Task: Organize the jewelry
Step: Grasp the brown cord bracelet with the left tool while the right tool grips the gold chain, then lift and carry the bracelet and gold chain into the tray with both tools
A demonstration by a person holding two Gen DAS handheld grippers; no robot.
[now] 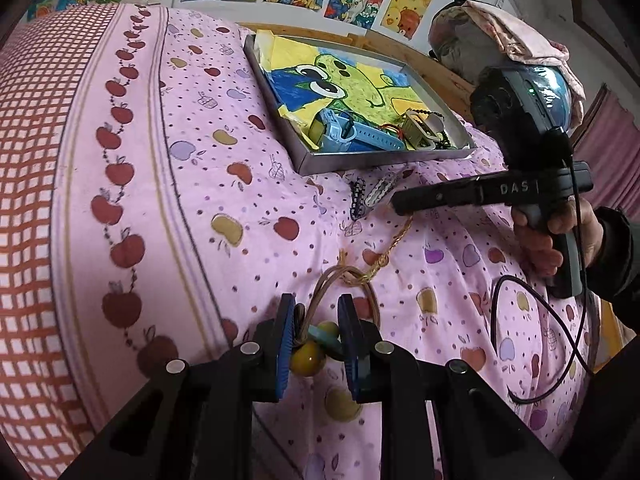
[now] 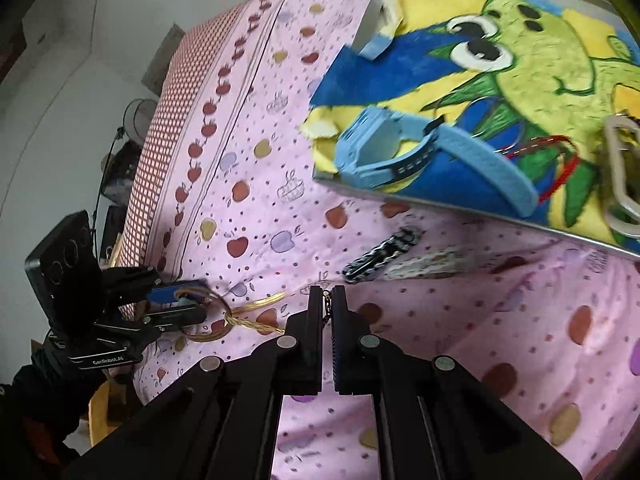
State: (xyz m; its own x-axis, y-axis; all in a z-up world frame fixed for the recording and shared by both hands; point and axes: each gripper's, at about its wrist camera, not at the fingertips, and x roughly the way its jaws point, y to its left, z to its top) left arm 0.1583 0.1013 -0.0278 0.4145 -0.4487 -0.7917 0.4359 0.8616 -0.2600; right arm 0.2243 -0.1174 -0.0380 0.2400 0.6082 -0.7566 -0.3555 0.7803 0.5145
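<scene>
A necklace of gold cord (image 1: pixel 352 276) with yellow and turquoise beads (image 1: pixel 308 356) lies on the pink apple-print bedspread (image 1: pixel 240 184). My left gripper (image 1: pixel 318 332) is shut on its beaded end, with the beads between the blue pads. The necklace's gold chain (image 1: pixel 400 236) runs up to my right gripper (image 1: pixel 394 204), which a hand holds. In the right wrist view, my right gripper (image 2: pixel 327 300) is shut on a thin chain link. The gold cord (image 2: pixel 256 304) stretches left to my left gripper (image 2: pixel 188 306). A grey tray (image 1: pixel 384 158) with a frog drawing sits beyond.
The tray (image 2: pixel 460 206) holds a blue watch (image 2: pixel 384 152), a red cord (image 2: pixel 560 168), a pale buckle (image 2: pixel 618 184) and a black bead chain (image 1: pixel 440 136). A black-and-white braided bracelet (image 2: pixel 380 256) and a pale patterned band (image 2: pixel 432 264) lie on the bedspread before it. A black cable (image 1: pixel 540 340) trails at the right.
</scene>
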